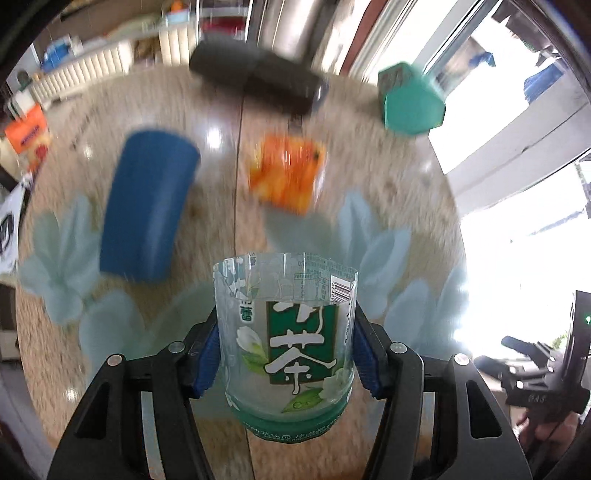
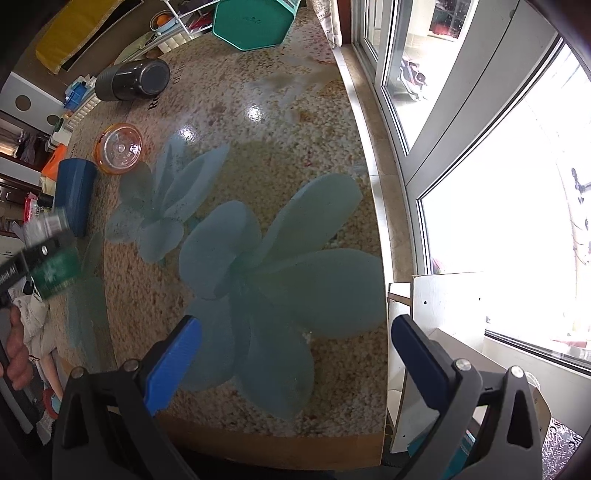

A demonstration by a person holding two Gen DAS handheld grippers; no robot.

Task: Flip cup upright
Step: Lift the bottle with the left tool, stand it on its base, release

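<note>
While the left wrist view blurs everything on the table (image 1: 369, 229), it shows sharply the left gripper (image 1: 286, 354) pinching the clear cup (image 1: 286, 332), a cut-down bottle with a green tea label, between its blue pads (image 1: 207, 365). The cup is held above the table, open rim pointing away from the camera and green-banded base nearest it. Beyond it, from left to right, lie a blue cup (image 1: 147, 206) on its side, an orange container (image 1: 286, 173), a dark cylinder (image 1: 255, 79) at the far edge, and a teal hexagonal box (image 1: 412, 99). At the far right edge, part of the right gripper (image 1: 543, 376) appears against the bright windows, too small to judge.

Only the right wrist view gives the table's flower pattern (image 2: 266, 266) crisply. At its left edge the left gripper (image 2: 35, 258) shows blurred, the clear cup (image 2: 55, 266) clamped in it, held above the table's left side just short of the blue cup (image 2: 74, 195). Further on, the orange container (image 2: 118, 147) reveals a clear round end facing the camera, and the dark cylinder (image 2: 131, 79) lies on its side. The teal box (image 2: 251, 22) sits at the table's far end. In the foreground the right gripper (image 2: 295, 350) hovers over the near edge, its blue pads (image 2: 173, 358) spread wide, gripping nothing. A window (image 2: 480, 147) runs along the right.
</note>
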